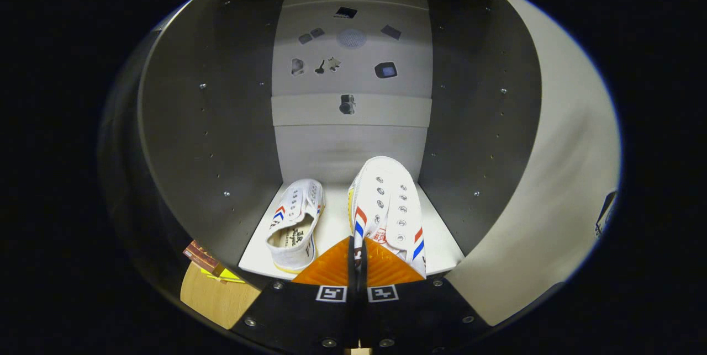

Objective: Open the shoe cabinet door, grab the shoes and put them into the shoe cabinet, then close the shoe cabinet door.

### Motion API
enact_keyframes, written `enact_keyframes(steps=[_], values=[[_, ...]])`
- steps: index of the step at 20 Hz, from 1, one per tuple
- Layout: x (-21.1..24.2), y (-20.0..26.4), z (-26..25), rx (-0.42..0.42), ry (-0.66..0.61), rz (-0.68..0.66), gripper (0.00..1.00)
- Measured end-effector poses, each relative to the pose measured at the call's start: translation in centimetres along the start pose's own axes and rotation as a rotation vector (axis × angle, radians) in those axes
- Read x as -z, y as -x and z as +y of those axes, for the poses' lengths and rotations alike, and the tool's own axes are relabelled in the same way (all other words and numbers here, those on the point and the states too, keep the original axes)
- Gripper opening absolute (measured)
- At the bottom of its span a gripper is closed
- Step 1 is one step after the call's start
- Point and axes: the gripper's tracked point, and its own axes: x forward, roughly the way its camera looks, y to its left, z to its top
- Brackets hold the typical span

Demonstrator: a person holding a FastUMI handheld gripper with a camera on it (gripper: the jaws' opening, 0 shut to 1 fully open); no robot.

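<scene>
Right sneaker (386,206) is pinched at its heel collar by the gripper (357,258), jaws nearly closed on it, toe at 12 o'clock over the cabinet shelf (442,244). Left sneaker (295,222) already sits at 10 o'clock, just beside. Placing step, I'd say: next set it down, release, back out, close the cabinet door (552,178).

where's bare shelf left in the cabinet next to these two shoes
Free: the strip of shelf between the left shoe and the held shoe, and a patch by the right wall. Crowded: the front, where the gripper clamps the held shoe.
</scene>
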Motion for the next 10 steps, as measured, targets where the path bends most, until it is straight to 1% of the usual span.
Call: enact_keyframes(steps=[5,10], values=[[-0.6,-4.4,0.8,-0.006,0.019,0.053,0.0],[1.2,-8.8,1.0,0.005,0.046,0.125,0.0]])
